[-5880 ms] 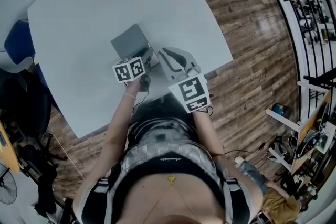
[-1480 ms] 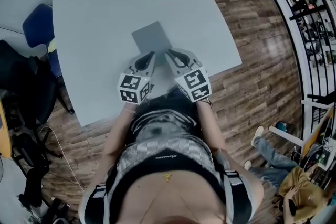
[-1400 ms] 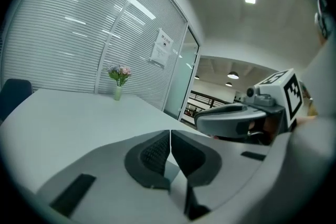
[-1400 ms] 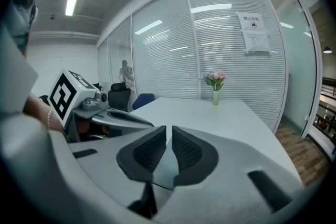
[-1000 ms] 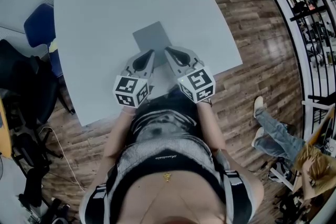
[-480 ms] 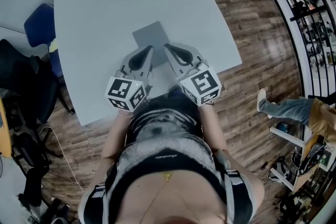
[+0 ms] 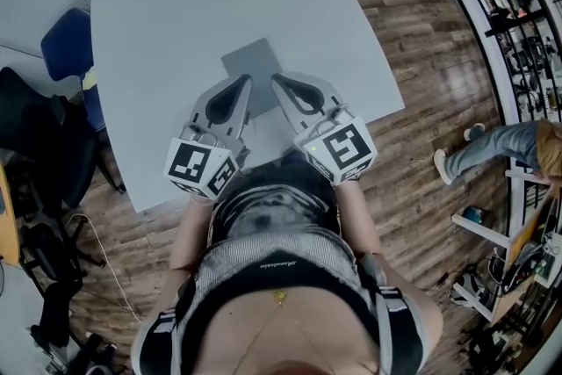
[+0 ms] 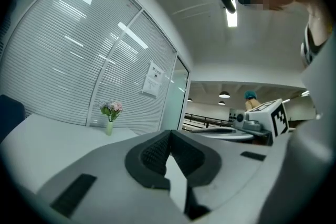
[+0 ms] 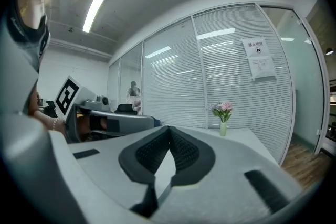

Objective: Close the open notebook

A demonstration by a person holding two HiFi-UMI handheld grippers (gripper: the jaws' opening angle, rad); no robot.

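So, quick update: the notebook [image 7: 252, 68] now lies flat and shut on the white tabletop [image 7: 158, 22], grey cover up, toward the edge nearest the person. A few seconds back its cover was still propped up at an angle. That's the big change, and the closing itself looks done to me.

The other change is from the last second or so: both claws have come up off the tabletop. In the head view they look bigger and closer to the camera than a moment ago, and their marker cubes have slid toward the person's body. The left claw [image 7: 243, 83] and right claw [image 7: 277, 82] hang side by side over the near end of the notebook, tips pointing away from the person, roughly level. Neither seems to be touching it.

In the left gripper view the dark ribbed pads [image 8: 151, 152] meet at the tip with nothing between them. Same story in the right gripper view: pads [image 9: 152, 152] pressed together, empty. Both views look out across the room at the blinds and a little vase of flowers [image 9: 223, 113] at the far end of the tabletop, not down at the notebook. That fits with the claws being lifted.

My read is that the task's basically finished and this is the back-off. The only thing to watch is whether the cover stays down, and from above it looks flat.
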